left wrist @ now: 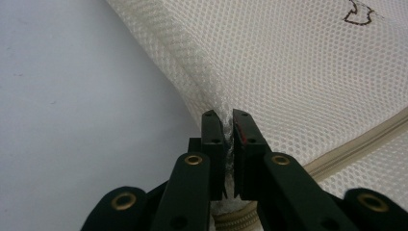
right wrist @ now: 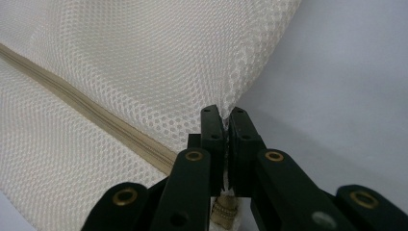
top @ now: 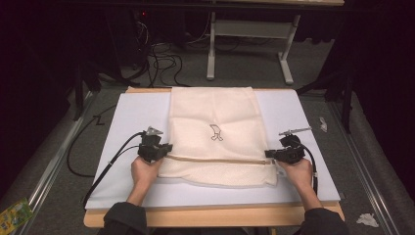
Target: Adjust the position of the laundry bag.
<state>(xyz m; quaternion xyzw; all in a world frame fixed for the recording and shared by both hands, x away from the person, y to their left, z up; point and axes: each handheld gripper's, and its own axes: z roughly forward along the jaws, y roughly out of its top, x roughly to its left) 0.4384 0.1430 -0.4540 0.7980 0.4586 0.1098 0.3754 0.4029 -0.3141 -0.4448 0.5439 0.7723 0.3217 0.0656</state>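
A cream mesh bag (top: pixel 215 132) lies flat on the white mat (top: pixel 132 117), with a beige zipper (top: pixel 215 159) running across it near its front and a small dark mark (top: pixel 216 132) at its middle. My left gripper (top: pixel 163 149) pinches the bag's left edge at the zipper's end. Seen from the left gripper view, the left gripper (left wrist: pixel 228 126) is shut on mesh bag (left wrist: pixel 288 77) fabric. My right gripper (top: pixel 269 153) holds the right edge at the zipper's other end. From the right gripper view, the right gripper (right wrist: pixel 224 120) is shut on the mesh bag (right wrist: pixel 144 62) beside the zipper (right wrist: pixel 96 115).
The mat covers a wooden table (top: pixel 210 215). Cables (top: pixel 105 164) trail off its left side. A white table frame (top: pixel 249 34) stands beyond on the grey floor. A green packet (top: pixel 14 213) and crumpled paper (top: pixel 367 219) lie on the floor.
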